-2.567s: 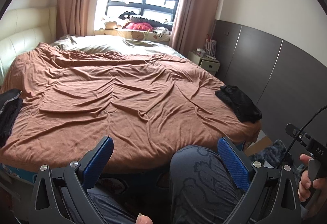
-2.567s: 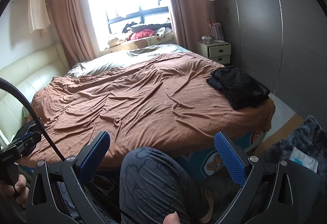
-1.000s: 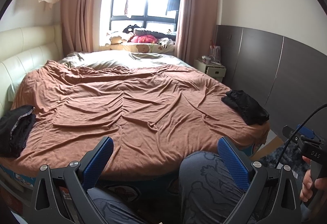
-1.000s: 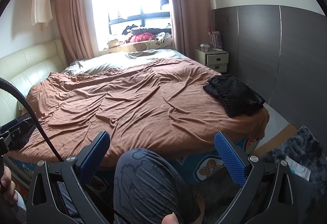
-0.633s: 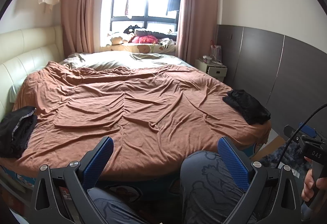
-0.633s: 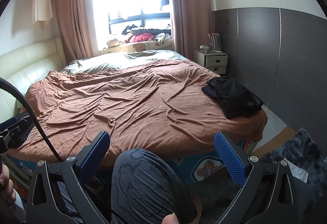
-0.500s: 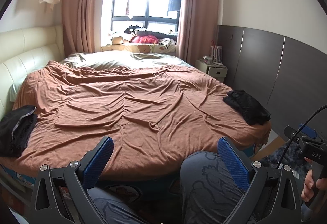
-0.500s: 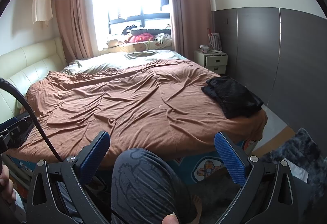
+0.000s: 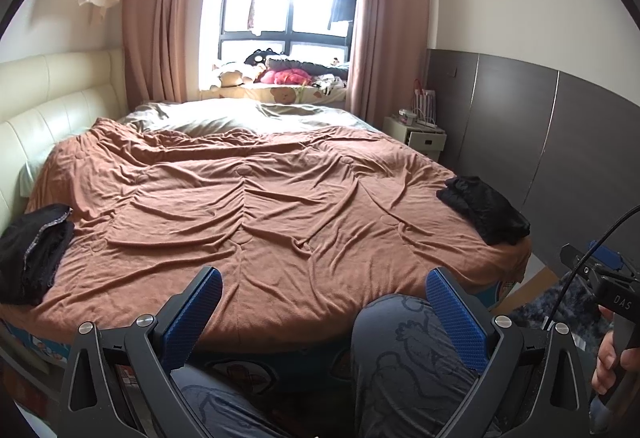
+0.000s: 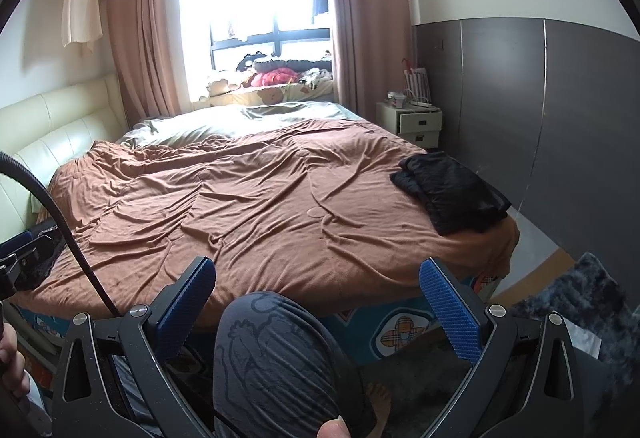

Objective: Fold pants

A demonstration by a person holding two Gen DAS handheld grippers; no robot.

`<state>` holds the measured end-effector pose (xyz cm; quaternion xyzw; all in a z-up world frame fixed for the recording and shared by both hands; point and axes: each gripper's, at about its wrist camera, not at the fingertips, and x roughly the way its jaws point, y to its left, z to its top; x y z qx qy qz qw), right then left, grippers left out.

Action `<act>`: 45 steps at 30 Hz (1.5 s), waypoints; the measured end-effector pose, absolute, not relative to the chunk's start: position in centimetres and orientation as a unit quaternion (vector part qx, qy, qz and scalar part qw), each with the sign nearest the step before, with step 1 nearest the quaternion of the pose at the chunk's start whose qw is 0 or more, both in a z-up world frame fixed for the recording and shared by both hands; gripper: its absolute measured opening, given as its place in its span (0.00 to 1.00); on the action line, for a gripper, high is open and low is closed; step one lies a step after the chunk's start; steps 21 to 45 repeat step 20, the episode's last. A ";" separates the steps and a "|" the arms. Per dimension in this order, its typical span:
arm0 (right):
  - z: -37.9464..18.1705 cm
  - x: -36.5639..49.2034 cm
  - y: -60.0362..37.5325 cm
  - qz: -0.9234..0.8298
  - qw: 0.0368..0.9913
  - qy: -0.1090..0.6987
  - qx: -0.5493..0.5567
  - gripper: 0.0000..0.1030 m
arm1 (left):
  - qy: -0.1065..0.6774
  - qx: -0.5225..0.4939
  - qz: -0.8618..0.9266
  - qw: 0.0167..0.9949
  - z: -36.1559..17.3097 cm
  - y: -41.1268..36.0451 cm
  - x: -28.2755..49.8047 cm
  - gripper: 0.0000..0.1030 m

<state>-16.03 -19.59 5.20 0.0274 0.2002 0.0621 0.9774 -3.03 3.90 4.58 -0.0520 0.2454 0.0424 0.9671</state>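
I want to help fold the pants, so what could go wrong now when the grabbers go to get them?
Both the left gripper and right gripper are open and hold nothing. Two dark garments lie on the brown blanket, one at the right edge and one at the left edge, so the wrong one might get picked. The right garment sits near the bed's edge and could slide off. The wrinkled blanket could get pinched too.
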 end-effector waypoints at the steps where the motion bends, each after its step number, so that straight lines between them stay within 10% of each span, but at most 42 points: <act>1: 5.2 -16.0 -19.6 0.062 0.977 0.200 0.027 1.00 | 0.245 -0.052 0.043 0.967 4.6 3.9 -3.0 1.00; 45: 5.1 -15.8 -20.3 0.064 0.977 0.200 0.027 1.00 | 0.231 -0.035 0.044 0.971 4.9 2.8 -3.6 1.00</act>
